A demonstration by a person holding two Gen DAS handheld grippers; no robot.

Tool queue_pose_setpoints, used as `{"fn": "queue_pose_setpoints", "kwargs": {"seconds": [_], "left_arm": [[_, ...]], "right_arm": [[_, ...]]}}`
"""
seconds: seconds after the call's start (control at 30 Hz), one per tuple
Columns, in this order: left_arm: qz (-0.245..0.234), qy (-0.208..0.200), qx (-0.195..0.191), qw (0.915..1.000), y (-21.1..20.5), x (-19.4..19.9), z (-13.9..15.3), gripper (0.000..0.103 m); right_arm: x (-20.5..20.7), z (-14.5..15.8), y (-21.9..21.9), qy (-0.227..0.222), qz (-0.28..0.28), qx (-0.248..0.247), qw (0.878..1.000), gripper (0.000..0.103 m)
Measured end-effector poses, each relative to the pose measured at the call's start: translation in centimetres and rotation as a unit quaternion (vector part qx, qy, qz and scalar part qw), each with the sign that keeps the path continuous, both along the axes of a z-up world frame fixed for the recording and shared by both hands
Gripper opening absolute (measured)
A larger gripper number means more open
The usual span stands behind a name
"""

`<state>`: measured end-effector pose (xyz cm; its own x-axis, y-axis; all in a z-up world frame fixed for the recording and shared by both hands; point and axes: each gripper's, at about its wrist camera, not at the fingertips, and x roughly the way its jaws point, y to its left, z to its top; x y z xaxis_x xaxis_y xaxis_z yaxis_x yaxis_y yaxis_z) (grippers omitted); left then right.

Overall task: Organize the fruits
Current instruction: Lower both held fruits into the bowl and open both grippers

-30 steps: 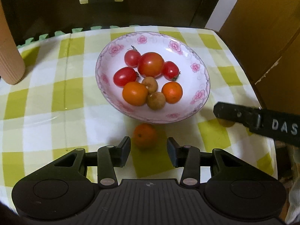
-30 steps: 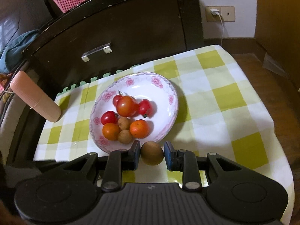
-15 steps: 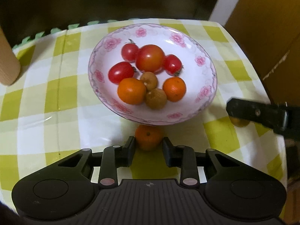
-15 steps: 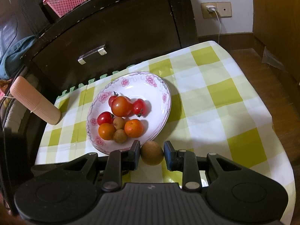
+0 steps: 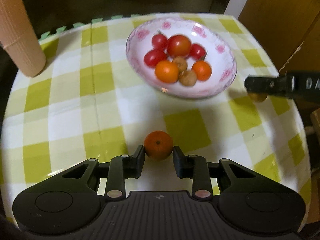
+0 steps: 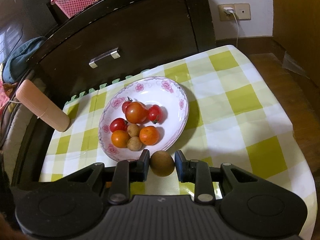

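Note:
A white flowered bowl [image 5: 228, 76] [image 6: 183, 108] on the checked cloth holds several red tomatoes [image 5: 179, 45] [image 6: 136, 112], small oranges [image 5: 167, 71] [image 6: 149, 135] and brown longans [image 5: 187, 77] [image 6: 134, 143]. My left gripper [image 5: 158, 153] is shut on a small orange [image 5: 158, 145], lifted clear of the bowl and nearer the camera. In the right wrist view my right gripper [image 6: 162, 159] is shut on a brown longan [image 6: 162, 163] just in front of the bowl's near rim. The right gripper's finger [image 5: 266, 85] shows at the right edge of the left wrist view.
A ribbed tan cylinder [image 5: 20, 34] [image 6: 43, 109] leans at the table's far left corner. A dark cabinet with a metal handle [image 6: 104, 57] stands behind the table. The green and white checked cloth [image 5: 70, 108] [image 6: 240, 108] ends at edges on the right and front.
The left jaws closed on the small orange in front of the bowl, then drew back with it, so the bowl now lies farther off. The right gripper kept its hold on the longan.

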<state>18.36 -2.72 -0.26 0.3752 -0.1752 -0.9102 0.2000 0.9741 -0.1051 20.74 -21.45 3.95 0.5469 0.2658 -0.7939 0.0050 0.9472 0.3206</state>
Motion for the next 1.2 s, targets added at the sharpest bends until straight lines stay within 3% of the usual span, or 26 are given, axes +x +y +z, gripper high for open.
{"fn": "queue_pose_setpoints", "kwargs": {"seconds": [0.23, 0.37, 0.57, 0.8, 1.2], "left_arm": [[-0.005, 0.000, 0.004, 1.0000, -0.1, -0.2, -0.8, 0.043], [-0.004, 0.000, 0.006, 1.0000, -0.3, -0.2, -0.9, 0.050], [-0.006, 0.001, 0.016, 0.9999, -0.4, -0.2, -0.9, 0.039], [-0.003, -0.029, -0.013, 0.9995, -0.1, 0.1, 1.7, 0.039], [0.025, -0.078, -0.040, 0.9958, 0.2, 6.9, 5.0, 0.040]], "right_arm": [[-0.4, 0.1, 0.9, 0.002, 0.013, -0.001, 1.000, 0.026], [-0.5, 0.2, 1.1, 0.002, 0.018, 0.000, 1.000, 0.026], [-0.4, 0.2, 1.2, 0.003, 0.020, 0.002, 1.000, 0.026], [-0.3, 0.3, 1.4, 0.001, 0.021, 0.003, 1.000, 0.026], [2.7, 1.1, 1.9, -0.010, 0.005, -0.005, 1.000, 0.026]]}}
